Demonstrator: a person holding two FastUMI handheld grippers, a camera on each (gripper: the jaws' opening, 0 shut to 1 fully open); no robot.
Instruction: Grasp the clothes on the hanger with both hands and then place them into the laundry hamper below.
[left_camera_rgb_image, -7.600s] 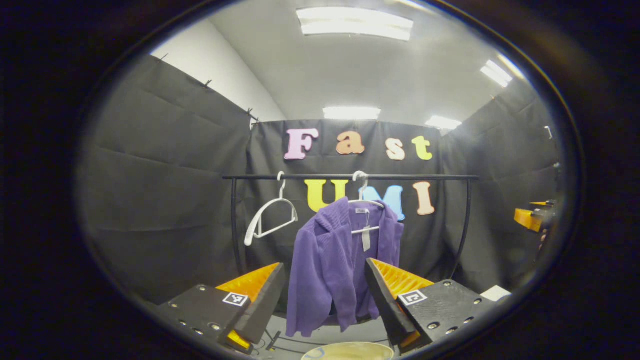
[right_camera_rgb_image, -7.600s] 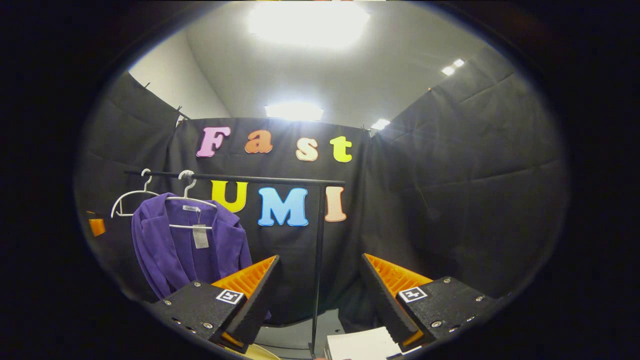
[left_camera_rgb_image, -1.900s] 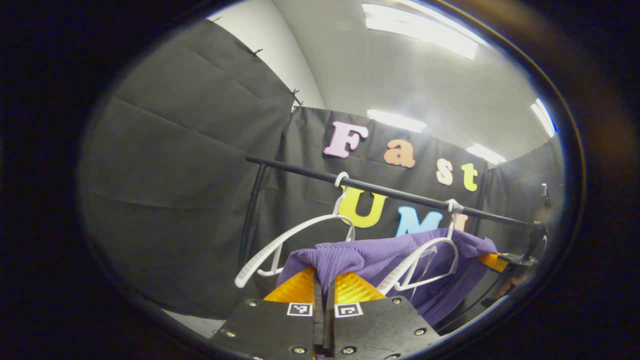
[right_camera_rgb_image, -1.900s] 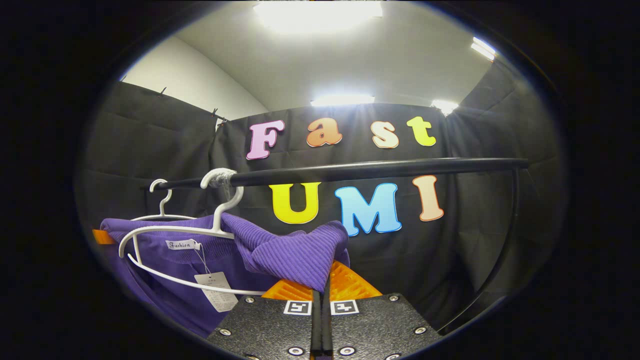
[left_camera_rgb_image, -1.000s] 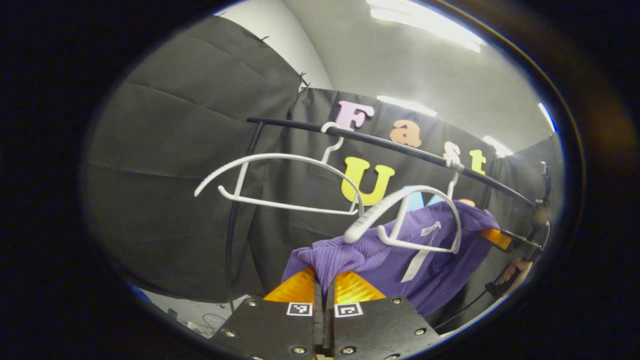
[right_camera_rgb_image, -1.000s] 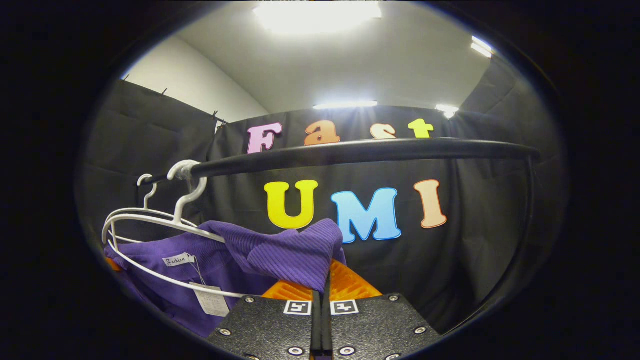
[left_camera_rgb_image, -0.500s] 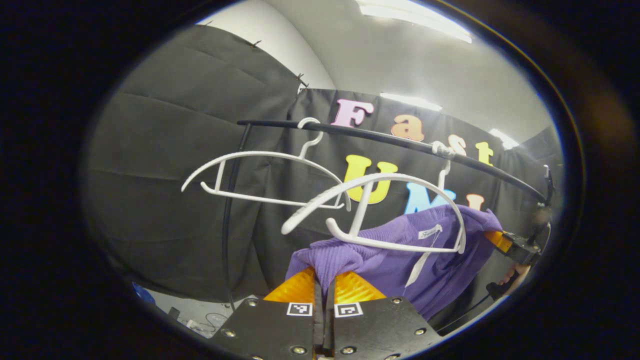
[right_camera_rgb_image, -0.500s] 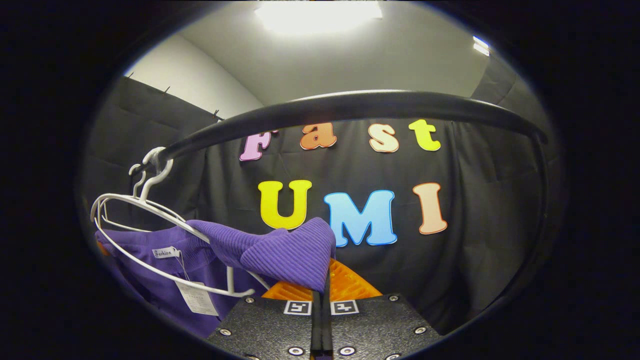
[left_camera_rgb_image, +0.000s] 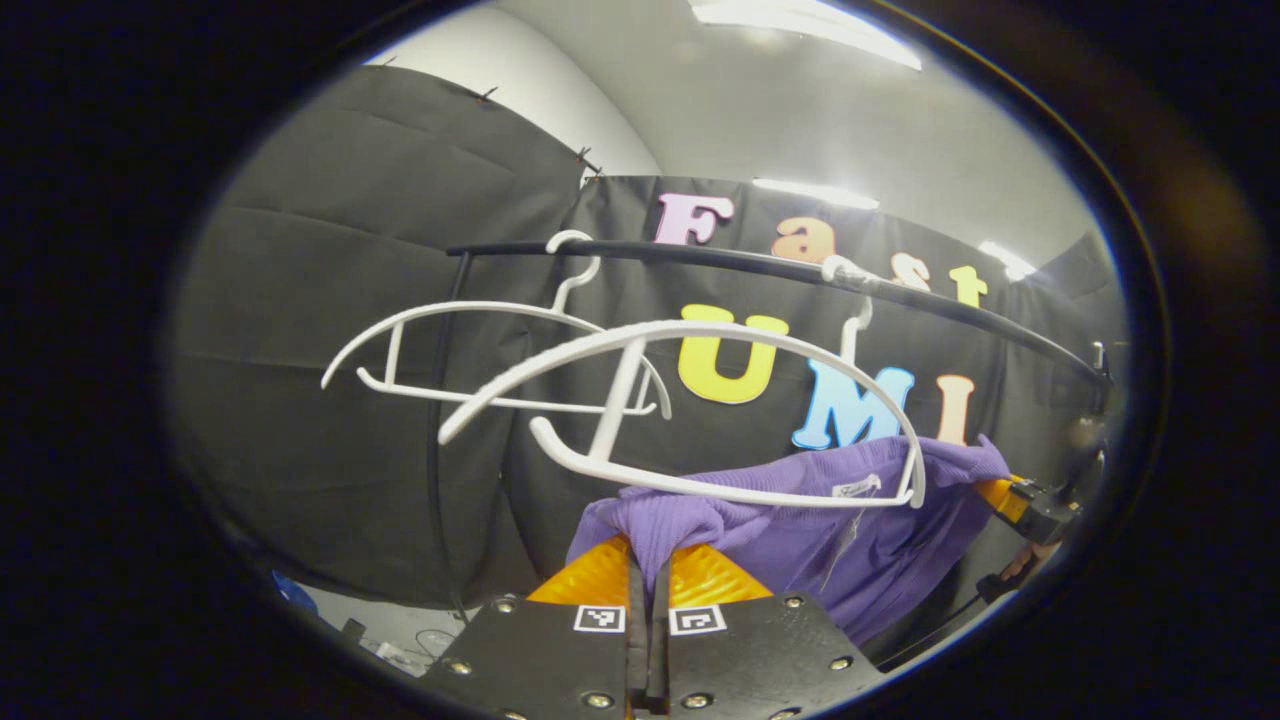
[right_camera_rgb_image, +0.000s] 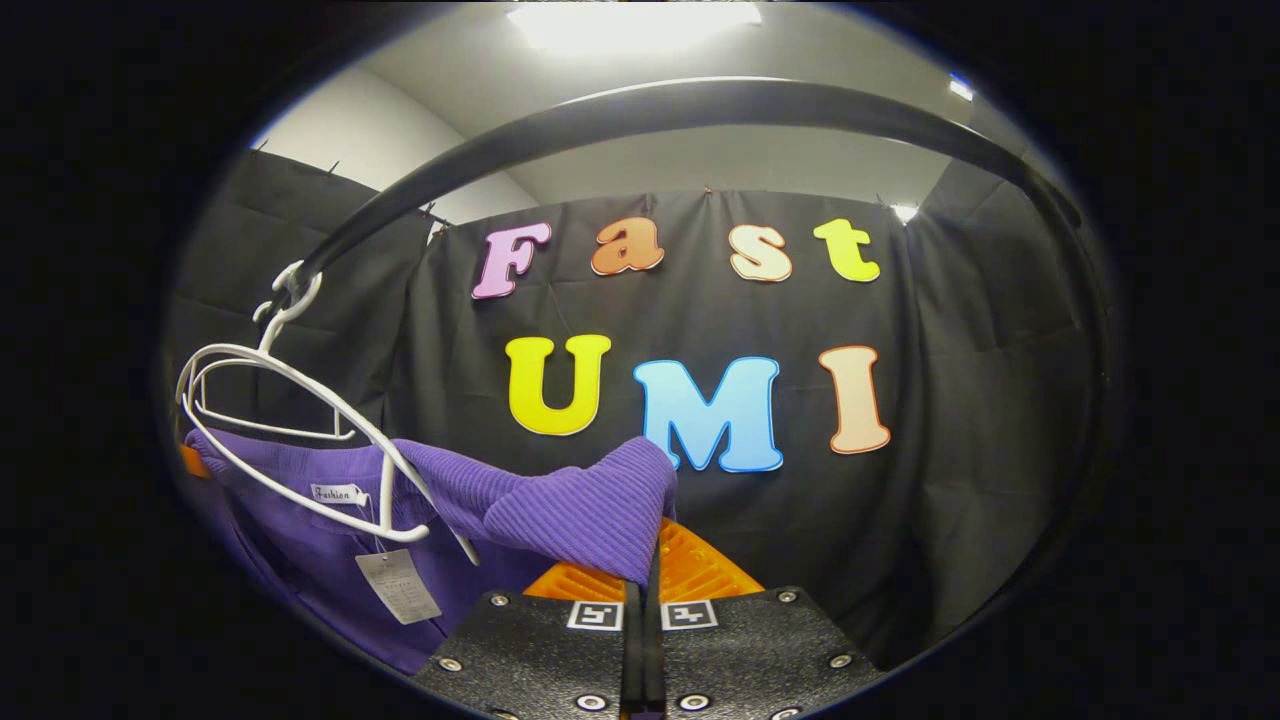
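Left gripper view first: the left claw (left_camera_rgb_image: 648, 590) sits at bottom centre, its orange fingers pressed together on a bunched fold of the purple cardigan (left_camera_rgb_image: 800, 525). The cloth stretches off to lower right, where the right claw (left_camera_rgb_image: 1010, 495) pinches the other shoulder. The near white hanger (left_camera_rgb_image: 690, 410) crosses mid-frame with its left arm bare, but its right tip looks tucked against the collar — that is the risk as I judge it: pull down now and the tip could snag the knit, tilt the hanger and drag it along the black rail (left_camera_rgb_image: 760, 265). An empty hanger (left_camera_rgb_image: 470, 345) hangs just behind, close enough to tangle.

Right gripper view: the right claw (right_camera_rgb_image: 645, 585) at bottom centre, fingers closed on a purple fold, cardigan trailing to lower left. Here the hanger's lower bar lies across the open neck by the label and the paper tag (right_camera_rgb_image: 398, 585) — detail the other view blurs. The rail arcs overhead, very near. The left gripper view offers the whole spread between both claws instead. The hamper is not visible, so the drop would be aimed blind.
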